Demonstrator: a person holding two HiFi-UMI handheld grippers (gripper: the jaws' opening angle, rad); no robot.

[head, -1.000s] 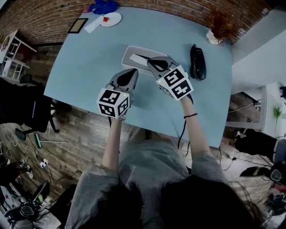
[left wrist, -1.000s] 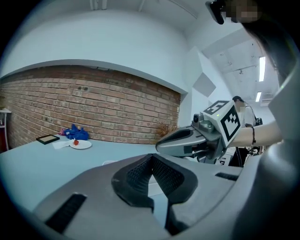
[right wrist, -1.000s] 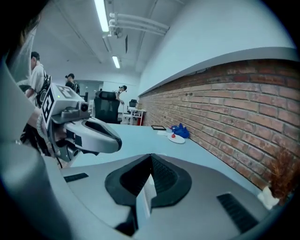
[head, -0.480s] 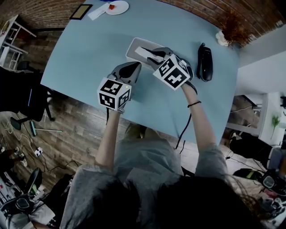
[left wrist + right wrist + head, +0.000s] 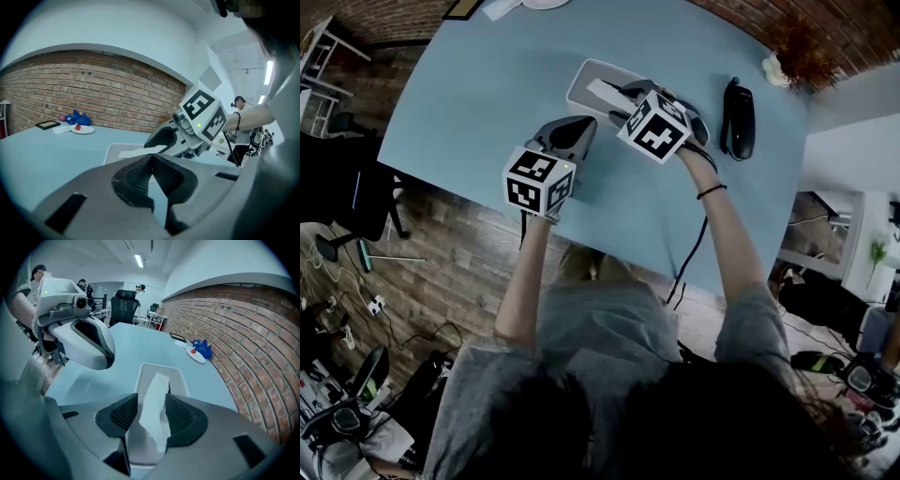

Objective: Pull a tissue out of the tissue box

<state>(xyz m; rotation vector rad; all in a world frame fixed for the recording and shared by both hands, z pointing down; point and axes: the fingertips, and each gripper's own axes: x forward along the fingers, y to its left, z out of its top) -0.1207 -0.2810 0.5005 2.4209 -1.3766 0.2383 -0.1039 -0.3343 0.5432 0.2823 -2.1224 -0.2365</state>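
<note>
A light grey tissue box [image 5: 586,80] lies on the pale blue table [image 5: 487,84], with a white tissue [image 5: 605,94] sticking up out of its slot. My right gripper [image 5: 623,101] tilts down over the box. In the right gripper view its jaws [image 5: 151,399] have just been opening and stand open, with the tissue [image 5: 157,380] loose between the pads above the box [image 5: 180,378]. My left gripper [image 5: 578,131] hovers just left of the box, shut and empty [image 5: 151,161]. From there I see the right gripper [image 5: 164,140] over the tissue [image 5: 140,151].
A black handset [image 5: 739,117] lies right of the box, and a dried plant in a pot [image 5: 787,61] stands behind it. A white plate with a blue thing [image 5: 197,355] and a dark frame [image 5: 47,124] sit at the far end. The table's near edge runs close under my arms.
Both grippers have sunk toward the table. The right one has tipped downward over the box and its jaws have opened round the tissue. The left one stays shut.
</note>
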